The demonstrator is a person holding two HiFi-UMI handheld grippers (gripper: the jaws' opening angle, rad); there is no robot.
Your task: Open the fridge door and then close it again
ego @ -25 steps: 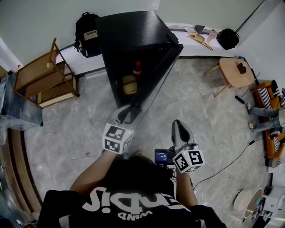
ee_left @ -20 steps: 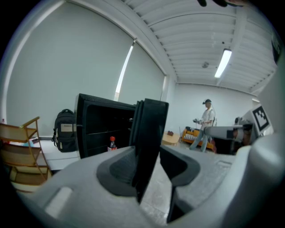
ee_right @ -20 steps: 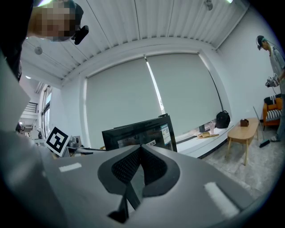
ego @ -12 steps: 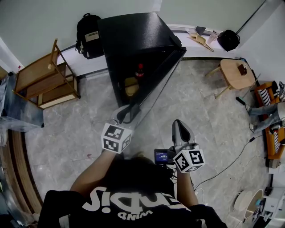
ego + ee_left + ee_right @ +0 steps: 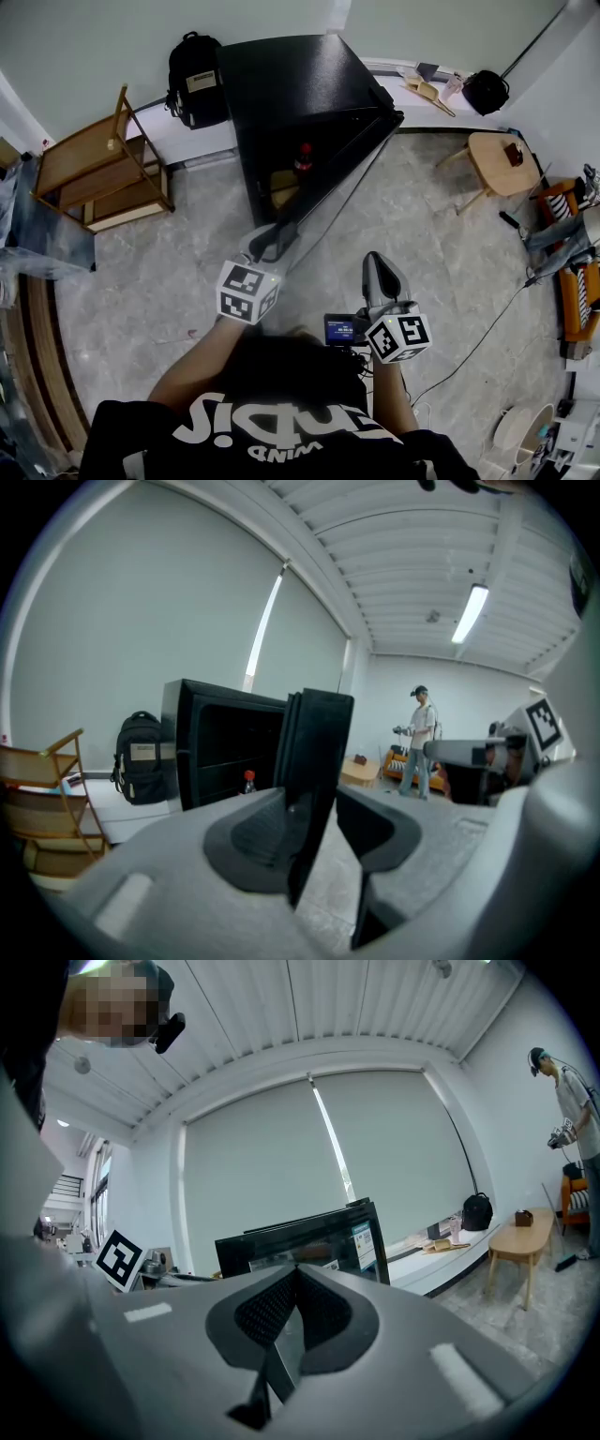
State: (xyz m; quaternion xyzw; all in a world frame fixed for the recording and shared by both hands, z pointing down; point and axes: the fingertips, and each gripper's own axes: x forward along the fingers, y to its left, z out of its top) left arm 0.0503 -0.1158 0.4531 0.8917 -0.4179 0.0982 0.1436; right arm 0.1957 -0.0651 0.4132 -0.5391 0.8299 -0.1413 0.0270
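1. Fridge (image 5: 291, 84): black, on the floor at its far edge, back to the wall. Fridge door (image 5: 352, 159) swung out at an angle toward the person, interior exposed.
2. Left tool (image 5: 270, 239): pinching the door's free edge, one pad each side of the panel. Prob. gripped there because it is farthest from the hinge, so the most leverage and control for a swing either way.
3. Right tool (image 5: 377, 265): pads pressed together, nothing between them. Held out to the right of the door, not touching it. Likely parked there to stay clear of the door's arc.
4. Inside: red-capped bottle (image 5: 304, 155) upright on a shelf, yellowish item (image 5: 281, 183) just below. Both look set back from the opening, so no obvious snag on closing.
5. Door's free edge is the edge to watch. Open floor (image 5: 394, 225) on the door's outer side, room to swing wider.
6. Left of fridge: backpack (image 5: 195, 80) against the wall, wooden rack (image 5: 94, 173) well apart. Neither in the door's path.
7. Right side: small wooden table (image 5: 497, 155) well apart, cable (image 5: 478, 342) on the floor near the person's right. Trip risk only if stepping back that way.
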